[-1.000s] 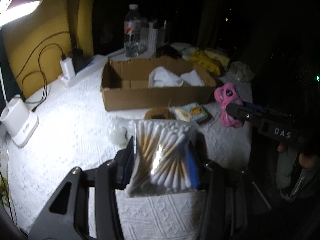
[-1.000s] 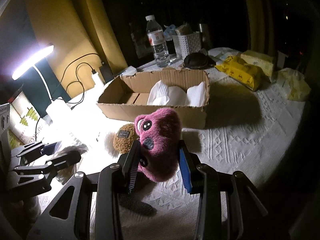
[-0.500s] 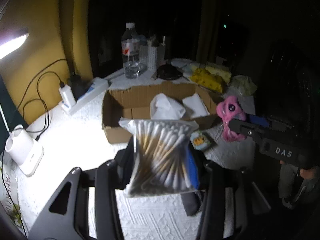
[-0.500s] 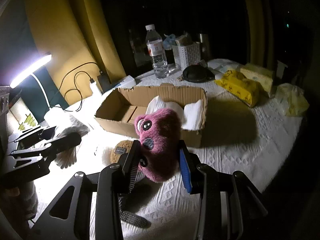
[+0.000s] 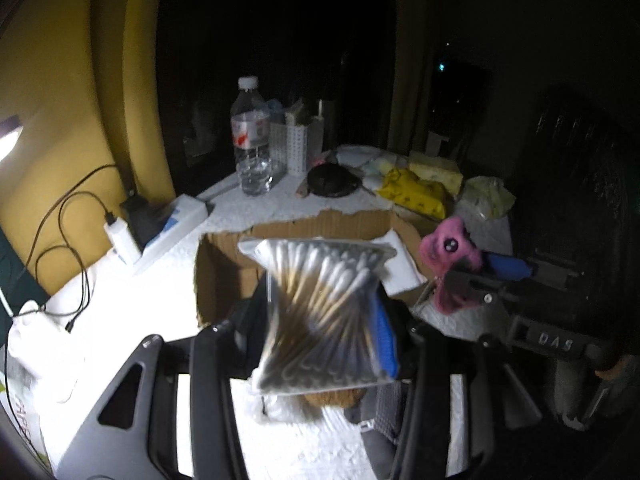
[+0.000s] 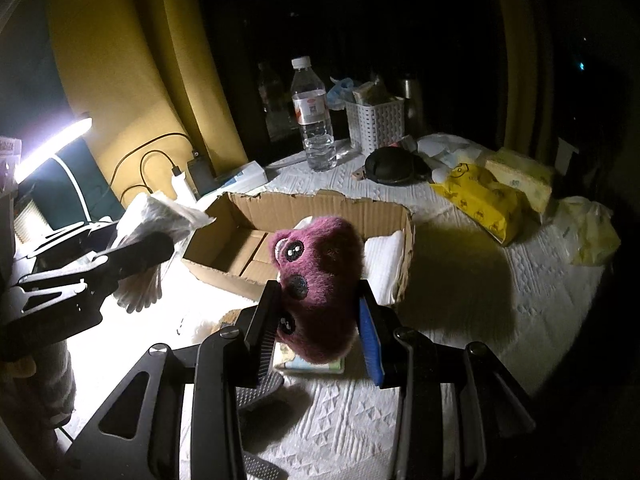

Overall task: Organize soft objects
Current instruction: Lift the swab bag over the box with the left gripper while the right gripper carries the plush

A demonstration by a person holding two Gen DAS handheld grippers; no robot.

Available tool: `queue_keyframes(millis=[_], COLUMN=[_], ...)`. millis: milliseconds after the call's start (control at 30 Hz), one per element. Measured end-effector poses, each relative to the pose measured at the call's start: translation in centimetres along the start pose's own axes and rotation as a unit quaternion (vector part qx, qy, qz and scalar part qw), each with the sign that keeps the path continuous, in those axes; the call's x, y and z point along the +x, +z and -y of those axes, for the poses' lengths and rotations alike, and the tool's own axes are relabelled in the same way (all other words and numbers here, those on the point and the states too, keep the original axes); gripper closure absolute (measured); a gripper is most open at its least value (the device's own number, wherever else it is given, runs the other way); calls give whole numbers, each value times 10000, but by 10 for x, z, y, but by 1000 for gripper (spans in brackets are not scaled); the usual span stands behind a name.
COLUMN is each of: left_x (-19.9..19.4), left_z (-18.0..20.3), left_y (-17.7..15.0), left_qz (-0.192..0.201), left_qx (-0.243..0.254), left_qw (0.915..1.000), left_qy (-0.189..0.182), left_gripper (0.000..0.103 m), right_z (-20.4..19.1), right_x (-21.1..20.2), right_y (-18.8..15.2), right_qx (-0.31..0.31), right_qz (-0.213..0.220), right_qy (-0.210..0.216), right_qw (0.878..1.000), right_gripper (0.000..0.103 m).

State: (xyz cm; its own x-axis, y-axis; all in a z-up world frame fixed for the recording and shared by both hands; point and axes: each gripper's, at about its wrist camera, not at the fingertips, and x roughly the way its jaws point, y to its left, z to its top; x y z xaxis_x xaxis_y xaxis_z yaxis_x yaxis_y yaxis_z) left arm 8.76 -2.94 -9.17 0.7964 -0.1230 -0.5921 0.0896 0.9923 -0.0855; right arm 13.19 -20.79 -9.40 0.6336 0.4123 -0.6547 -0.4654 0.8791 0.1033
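Left gripper (image 5: pixel 320 320) clamps swab bag (image 5: pixel 324 312); right gripper (image 6: pixel 320 320) clamps plush (image 6: pixel 320 280). Box (image 6: pixel 320 204) at 12 o'clock of both, long axis crosswise; right nearer.

A clear bag of cotton swabs (image 5: pixel 324 312) is standing upright at lower centre of the left wrist view, pinched at its sides; a fuzzy magenta plush toy (image 6: pixel 320 280) with button eyes is sitting mid-frame in the right wrist view, clamped; folded white cloths (image 6: pixel 384 264) are lying inside the open cardboard box (image 6: pixel 336 204) behind.
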Motion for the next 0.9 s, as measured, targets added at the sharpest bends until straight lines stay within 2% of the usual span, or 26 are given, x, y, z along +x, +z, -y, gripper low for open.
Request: queue_keyframes(millis=[133,333,533,900], left_x=[7,22,42,85], left_z=[2,-4,-15,-32], left_y=[7,15,18,10], left_qz=[138,193,242,70], left_qx=[103,31,-71,-276], left_qw=[9998,9998,9996,9994], left_qy=[59,9,109,192], left_gripper=[57,57,57,57], right_z=[0,3,4,9], right_x=[6,17,32,66], right_y=[7,17,24,31], right_qx=[-52,-110,-160,-192], right_qz=[0,-25,-79,-220], right_qy=[-52,-77,-83,-34], right_qw=[10000,9999,9998,9996], right_gripper=[64,64,64,64])
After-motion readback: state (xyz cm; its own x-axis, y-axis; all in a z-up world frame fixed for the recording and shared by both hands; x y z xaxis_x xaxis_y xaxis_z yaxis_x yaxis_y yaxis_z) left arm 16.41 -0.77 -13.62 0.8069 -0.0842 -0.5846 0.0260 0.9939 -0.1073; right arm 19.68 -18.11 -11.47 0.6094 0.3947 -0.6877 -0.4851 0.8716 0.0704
